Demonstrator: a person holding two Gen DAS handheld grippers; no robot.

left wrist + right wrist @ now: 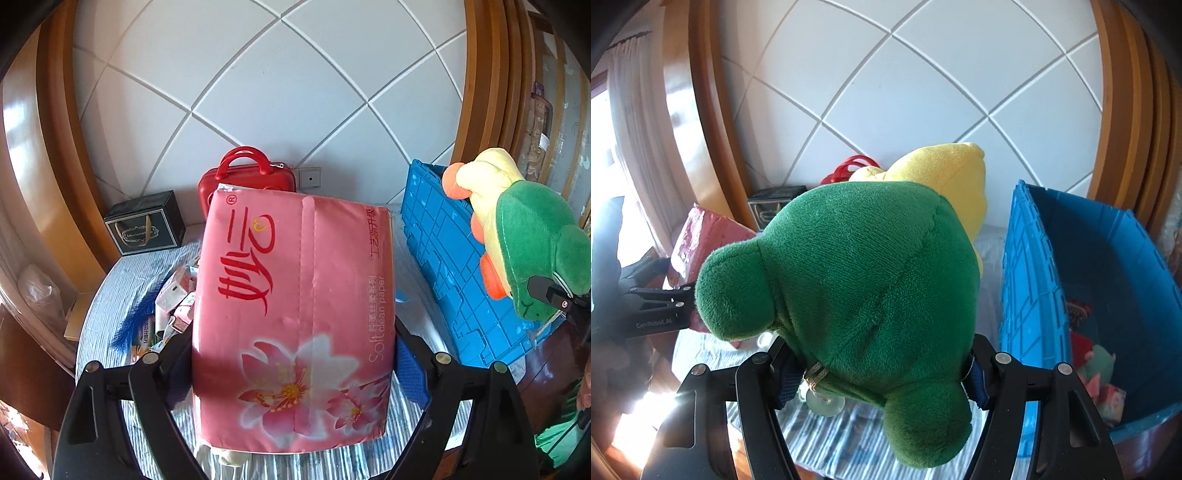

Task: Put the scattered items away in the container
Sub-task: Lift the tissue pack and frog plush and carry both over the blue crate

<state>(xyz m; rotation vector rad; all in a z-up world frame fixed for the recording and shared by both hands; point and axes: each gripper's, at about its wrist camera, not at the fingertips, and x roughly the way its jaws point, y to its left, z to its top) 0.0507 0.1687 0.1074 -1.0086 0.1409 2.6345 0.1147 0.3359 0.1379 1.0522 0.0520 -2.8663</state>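
Observation:
A pink pack of tissue paper [291, 314] with flower print fills the left wrist view, lifted above the striped cloth; my left gripper [291, 365] is shut on its two sides. A green and yellow plush toy [864, 273] hangs in my right gripper [882, 369], which is shut on its green part. The same plush toy [517, 229] shows at the right of the left wrist view, beside the blue crate [443, 266]. The blue crate [1108, 258] stands open to the right in the right wrist view, with a few small items lying in its bottom.
A red case [247, 181] and a dark gift box [146, 223] stand against the white tiled wall. Small packets [177, 302] and a blue feathery thing [136, 317] lie on the striped cloth [110, 295]. Wooden frames curve at both sides.

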